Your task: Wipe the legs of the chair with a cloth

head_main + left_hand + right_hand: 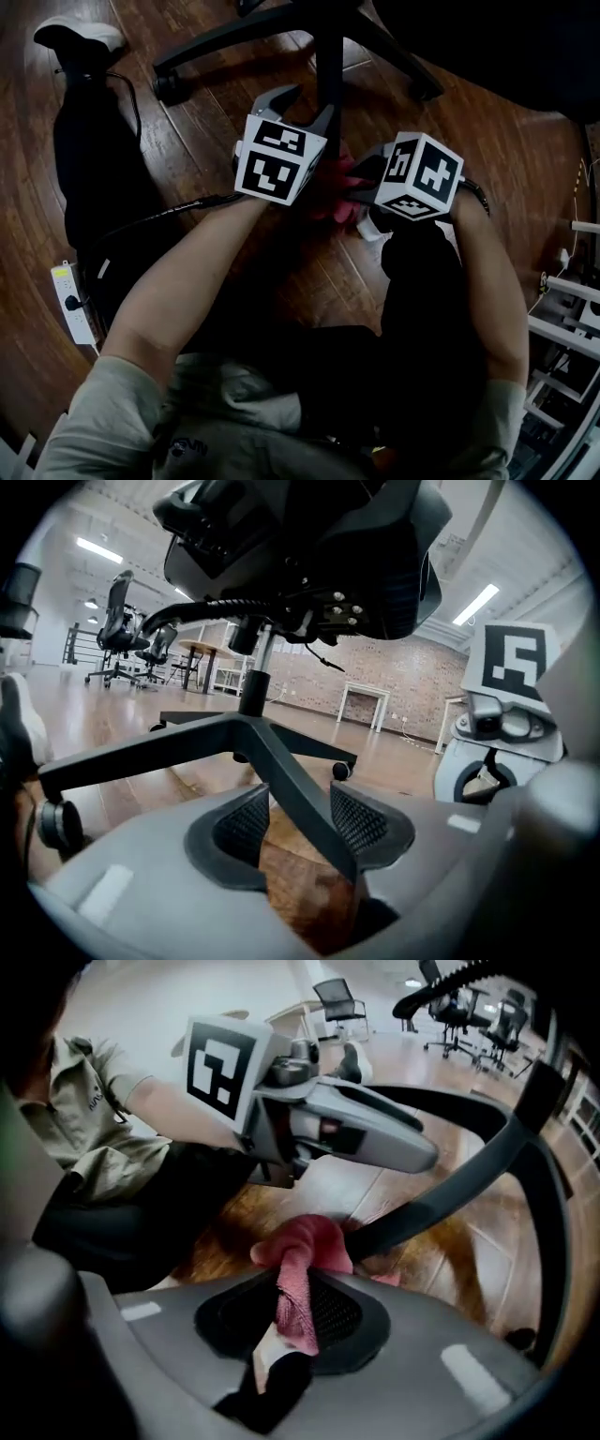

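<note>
I had my left gripper (300, 829) released, its two mesh pads standing apart on either side of one chair leg (281, 761). The dark leg ran up between them toward the centre column, and I could not tell whether it brushed the right-hand pad. In the head view this gripper sat just above the middle of the frame, straddling the same leg partway along its length. My right gripper (298, 1314) was clenched on the pink cloth (302, 1260). A twisted strip of it was pinched between the pads, and the bunched part bulged out ahead of them against the near end of that leg. From above, the cloth showed as a pink patch at the centre of the frame, between the two marker cubes, with both grippers close together over it. The wooden floor (281, 272) lay beneath. A castor (169, 89) stood at the tip of another leg at the upper left, and a white power strip (70, 300) lay by the left edge. The underside of the seat (309, 546) filled the top of the left gripper view, with other office chairs (117, 630) far off at the left.
</note>
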The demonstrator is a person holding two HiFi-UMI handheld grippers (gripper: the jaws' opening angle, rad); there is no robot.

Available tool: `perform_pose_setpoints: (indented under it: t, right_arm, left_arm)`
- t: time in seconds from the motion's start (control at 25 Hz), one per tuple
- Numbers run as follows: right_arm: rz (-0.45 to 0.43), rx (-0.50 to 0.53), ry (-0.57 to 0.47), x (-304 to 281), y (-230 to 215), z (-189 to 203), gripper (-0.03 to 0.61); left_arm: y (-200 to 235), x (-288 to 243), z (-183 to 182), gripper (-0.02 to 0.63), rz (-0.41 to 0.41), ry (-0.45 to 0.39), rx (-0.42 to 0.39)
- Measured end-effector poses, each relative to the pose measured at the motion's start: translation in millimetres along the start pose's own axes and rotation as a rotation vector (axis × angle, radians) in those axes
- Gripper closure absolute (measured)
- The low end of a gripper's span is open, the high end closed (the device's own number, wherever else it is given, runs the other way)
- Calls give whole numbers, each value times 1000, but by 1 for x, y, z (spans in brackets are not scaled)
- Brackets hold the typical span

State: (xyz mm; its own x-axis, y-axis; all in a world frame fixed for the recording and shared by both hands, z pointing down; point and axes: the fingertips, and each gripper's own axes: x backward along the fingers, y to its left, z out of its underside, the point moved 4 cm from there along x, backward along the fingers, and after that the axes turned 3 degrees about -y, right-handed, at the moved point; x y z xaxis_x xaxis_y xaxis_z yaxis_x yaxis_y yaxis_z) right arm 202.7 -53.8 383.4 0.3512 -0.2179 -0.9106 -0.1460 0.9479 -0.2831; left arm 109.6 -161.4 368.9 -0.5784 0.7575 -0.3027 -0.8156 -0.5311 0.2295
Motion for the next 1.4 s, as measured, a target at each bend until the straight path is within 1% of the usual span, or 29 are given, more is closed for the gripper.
perform_pose_setpoints:
  t: [0.08,0.16,0.28,0.36,0.44,0.52,0.8,0.96,1.04,1.08,1.12,1.16,1.2,1.24,1.32,1.36,1.4]
  right_arm:
    - [-88,-41,16,4,12,10,495]
    - [-163,-77,1,8,22,12,495]
    - [-259,-86,-25,14,36,5,495]
    - [-293,-71,-32,16,43,-3,495]
    - [-307,-55,-37,17,47,-9,495]
    - [-306,-49,-31,16,47,-12,495]
    - [-309,-58,-8,11,48,-10,495]
    - [-323,-41,7,12,51,-11,495]
    - [-324,-35,2,14,51,-14,495]
    - [-323,-33,-1,15,52,-15,495]
    - [-322,-31,-5,15,52,-17,495]
    - [-320,-28,-10,16,52,-19,495]
    - [-318,-24,-17,16,52,-21,495]
    - [-315,-20,-26,18,51,-24,495]
    - [-302,-10,-59,22,48,-30,495]
    - [-288,-6,-85,24,45,-35,495]
    - [-263,-1,-117,27,41,-40,495]
  left_arm:
    - [-14,-15,2,380,-1,29,17]
    - [-23,-30,10,319,-24,79,12]
    - [-32,-50,29,308,-67,165,-15]
    - [-36,-55,38,303,-79,190,-14]
    - [-34,-55,38,301,-77,198,-13]
    - [-33,-55,37,292,-57,217,-20]
    - [-19,-45,40,295,-9,252,-33]
    - [9,-23,41,332,3,265,32]
    - [28,-9,39,365,-11,269,33]
    - [37,-1,38,385,-27,268,10]
    - [47,6,36,405,-49,264,-31]
    - [58,13,34,424,-75,263,-93]
    - [67,20,32,441,-102,266,-175]
    - [76,25,31,450,-127,274,-275]
    - [91,32,29,445,-151,304,-474]
    - [97,34,28,445,-149,319,-544]
    - [104,36,28,445,-144,329,-586]
